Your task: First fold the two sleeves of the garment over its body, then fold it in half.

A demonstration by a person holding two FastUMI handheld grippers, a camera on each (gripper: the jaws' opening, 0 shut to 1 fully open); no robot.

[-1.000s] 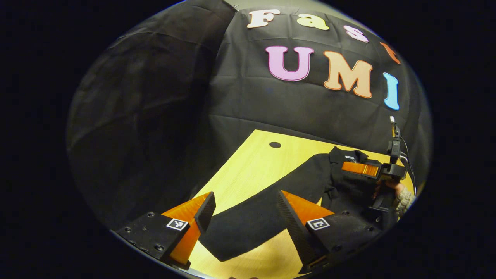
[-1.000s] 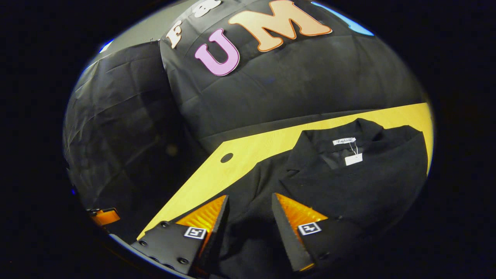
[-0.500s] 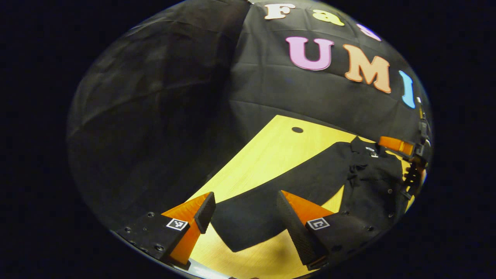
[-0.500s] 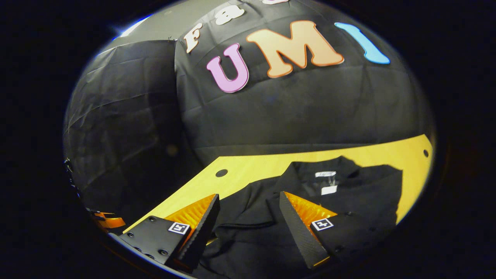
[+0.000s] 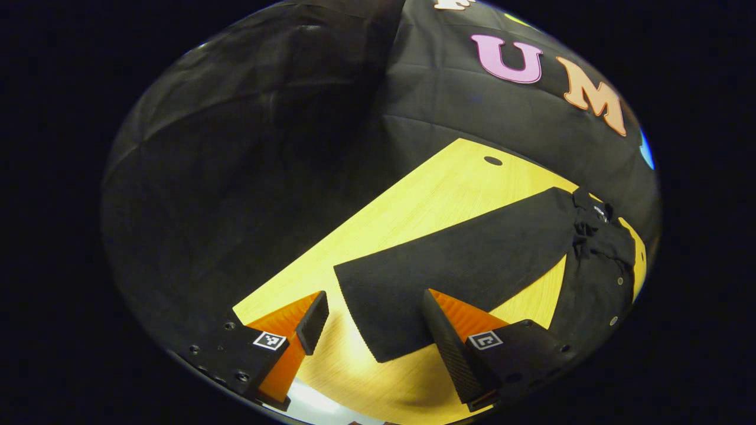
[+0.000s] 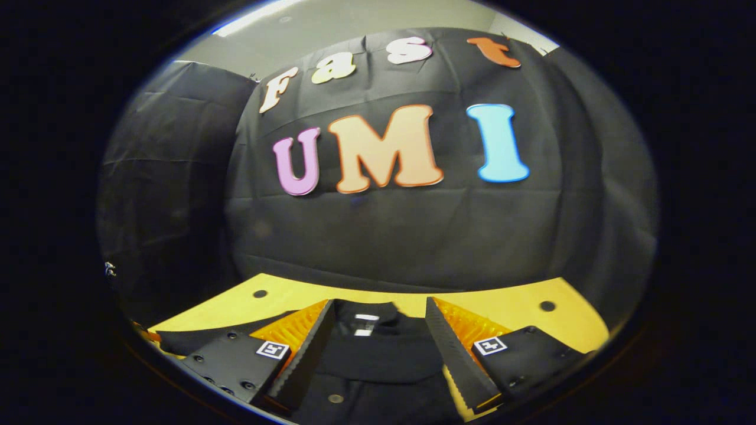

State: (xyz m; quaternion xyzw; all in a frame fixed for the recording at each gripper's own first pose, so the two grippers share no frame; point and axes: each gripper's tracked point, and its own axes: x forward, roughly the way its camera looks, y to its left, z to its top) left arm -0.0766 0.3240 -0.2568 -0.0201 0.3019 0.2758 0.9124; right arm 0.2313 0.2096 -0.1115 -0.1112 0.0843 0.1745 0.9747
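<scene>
Left gripper view: left gripper (image 5: 373, 321) spread wide, nothing between the fingers (image 5: 312, 314), hovering above the table (image 5: 413, 206). Cuff end of the black sleeve (image 5: 449, 277) lying flat on the table in the gap between the fingers, nearer the right-hand one; whether that finger touches the cloth cannot be told. Sleeve stretched straight out from the garment (image 5: 596, 265), away from its body, not folded over. Garment body at the far end of the sleeve, collar rumpled, a few pale buttons along the front edge. Bare yellow wood on both sides of the sleeve; small dark hole (image 5: 492, 160) in the table beyond the sleeve, near the far edge. Black cloth wall behind the table. Right gripper view: right gripper (image 6: 378, 342) also wide open, holding nothing, poised over the garment (image 6: 378, 360) near its collar. Collar with white label (image 6: 366, 317) directly between the fingers (image 6: 307, 354), garment body running down under them; contact with the cloth cannot be told. One pale button low on the garment front. Sleeve (image 6: 195, 337) running off from the garment behind the left-hand finger. Table (image 6: 520, 298) showing past the collar, two dark holes near its far edge, one on each side of the garment.
</scene>
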